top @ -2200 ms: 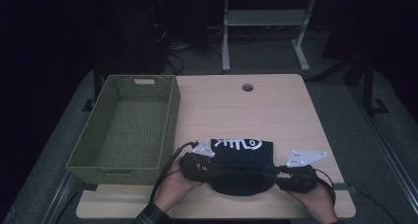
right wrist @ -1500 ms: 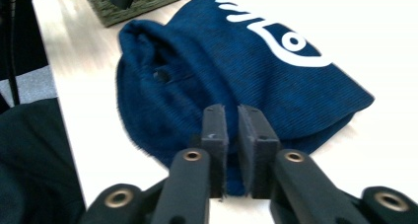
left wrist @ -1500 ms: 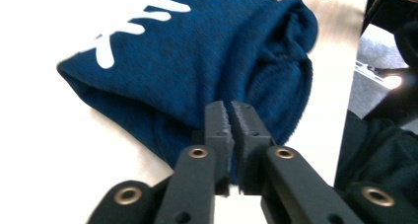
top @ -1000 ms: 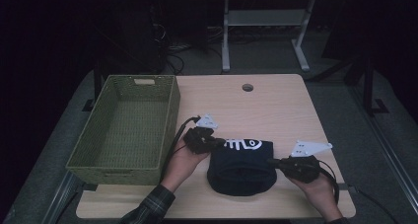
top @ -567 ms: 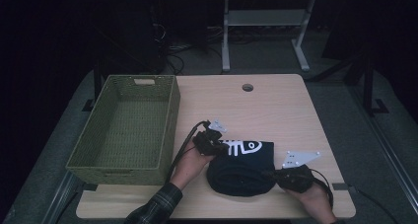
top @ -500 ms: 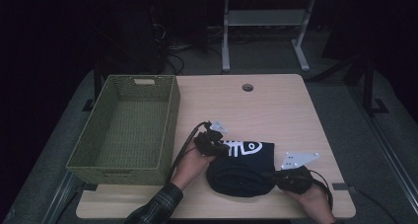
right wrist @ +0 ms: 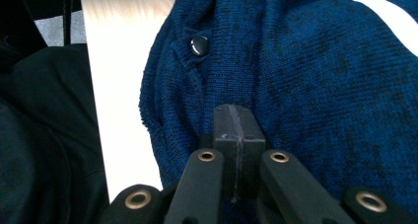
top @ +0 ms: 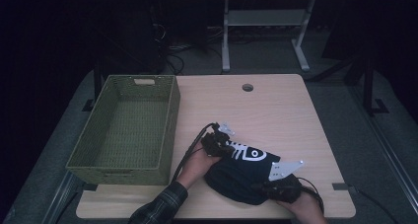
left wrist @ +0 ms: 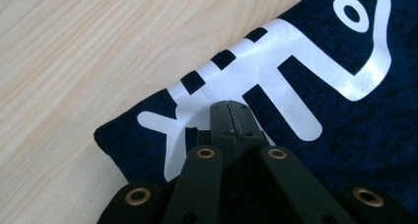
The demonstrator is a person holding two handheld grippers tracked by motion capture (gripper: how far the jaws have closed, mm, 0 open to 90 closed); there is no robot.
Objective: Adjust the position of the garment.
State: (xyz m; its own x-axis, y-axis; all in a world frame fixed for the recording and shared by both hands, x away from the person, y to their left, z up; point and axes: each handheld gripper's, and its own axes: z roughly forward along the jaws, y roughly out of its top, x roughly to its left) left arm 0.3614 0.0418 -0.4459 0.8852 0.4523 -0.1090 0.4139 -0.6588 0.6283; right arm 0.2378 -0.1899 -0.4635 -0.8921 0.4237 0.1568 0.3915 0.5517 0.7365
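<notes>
The left tongs (left wrist: pixel 230 108) cover part of the garment's (left wrist: pixel 315 135) white fish print.

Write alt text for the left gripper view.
The left gripper, jaws shut, rests its tip over a folded navy garment printed with a white fish skeleton. The garment lies on a light wooden table.

This looks like a lab or test room set up for recording. A plain wooden desk surface (top: pixel 276 110) with a round cable hole (top: pixel 247 87) stands alone on grey carpet (top: pixel 340 86). Beyond its far edge, loose cables (top: pixel 172 49) trail across the floor in a dim background, beside the white metal legs of another table (top: pixel 266 26). A green woven basket (top: pixel 128 125) sits at the surface's left side.
</notes>
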